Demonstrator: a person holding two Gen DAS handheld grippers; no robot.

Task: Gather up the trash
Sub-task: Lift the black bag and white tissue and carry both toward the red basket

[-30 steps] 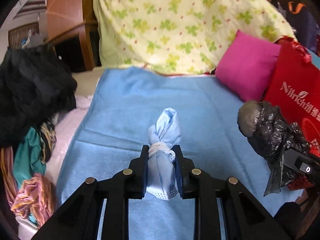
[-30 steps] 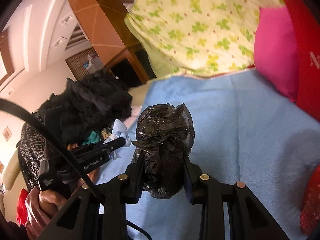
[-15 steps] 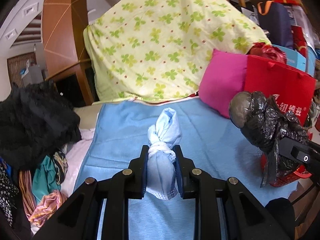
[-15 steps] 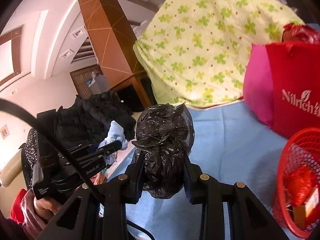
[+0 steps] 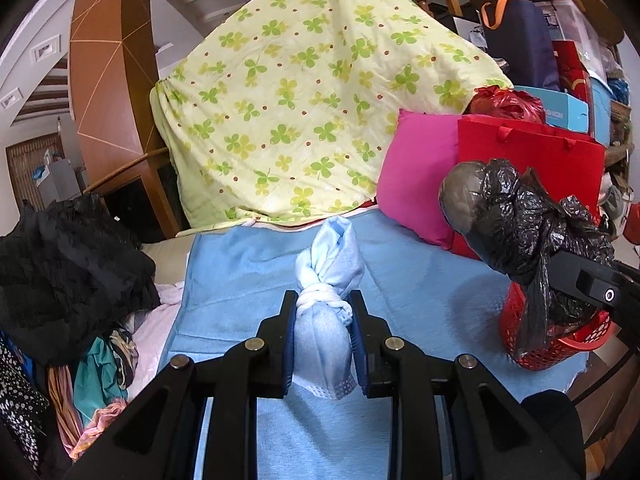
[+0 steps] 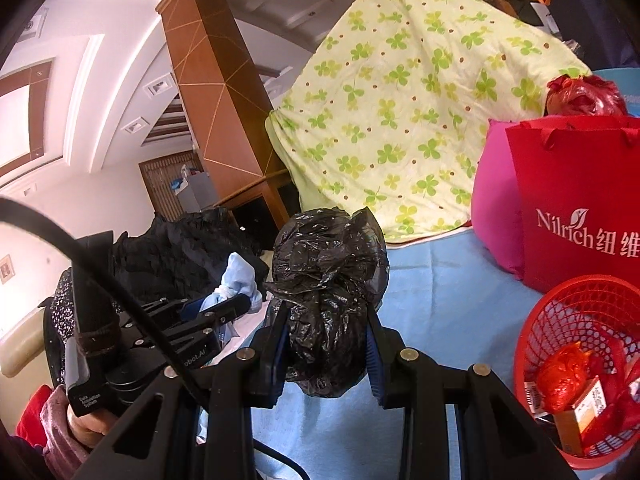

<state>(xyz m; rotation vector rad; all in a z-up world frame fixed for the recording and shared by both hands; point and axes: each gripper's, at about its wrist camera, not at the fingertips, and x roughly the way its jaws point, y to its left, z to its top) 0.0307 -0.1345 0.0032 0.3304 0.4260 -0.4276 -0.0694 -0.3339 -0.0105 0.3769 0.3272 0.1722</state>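
The left gripper (image 5: 323, 334) clenches a knotted blue face mask (image 5: 326, 316), held up above the blue blanket (image 5: 420, 280). The right gripper (image 6: 326, 354) clenches a crumpled black plastic bag (image 6: 328, 292), also lifted off the blanket. A red basket (image 6: 560, 320) with trash inside stands just to the right, before a red shopping bag (image 6: 580, 200).

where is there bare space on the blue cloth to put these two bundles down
Bare blue cloth runs from the clover quilt toward the camera, between the clothes pile and the red basket. The far right is crowded: pink cushion, red bag, basket.
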